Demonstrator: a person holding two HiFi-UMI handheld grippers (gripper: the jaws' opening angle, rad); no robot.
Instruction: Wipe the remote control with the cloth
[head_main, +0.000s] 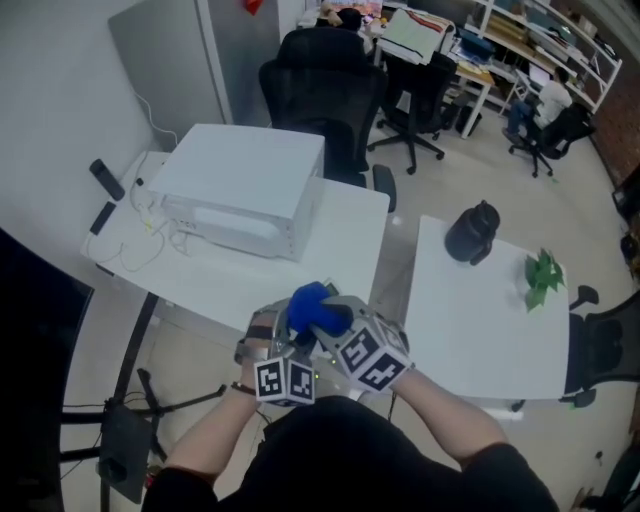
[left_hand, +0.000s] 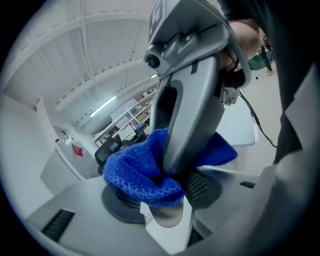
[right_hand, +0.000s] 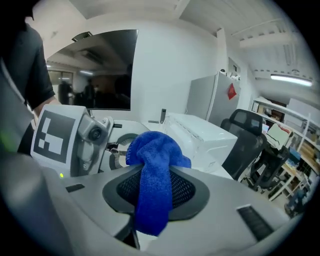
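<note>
My two grippers meet close in front of me, above the near edge of the white table (head_main: 340, 265). A blue knitted cloth (head_main: 312, 305) is bunched between them. My right gripper (head_main: 330, 318) is shut on the cloth (right_hand: 155, 165), which drapes over its dark pads (right_hand: 182, 190). In the left gripper view, a white flat object (left_hand: 170, 227), apparently the remote control, sits between the wide-set jaws of my left gripper (left_hand: 165, 210). The cloth (left_hand: 135, 172) lies on its far end, with the right gripper's grey body coming down onto it. Most of the remote is hidden.
A white box-shaped appliance (head_main: 240, 190) with cables (head_main: 150, 240) stands on the table. Two dark remotes (head_main: 105, 180) lie at its far left. A second white table (head_main: 470, 340) holds a dark jug (head_main: 472, 232) and a green plant (head_main: 542, 275). Black office chairs (head_main: 325, 90) stand behind.
</note>
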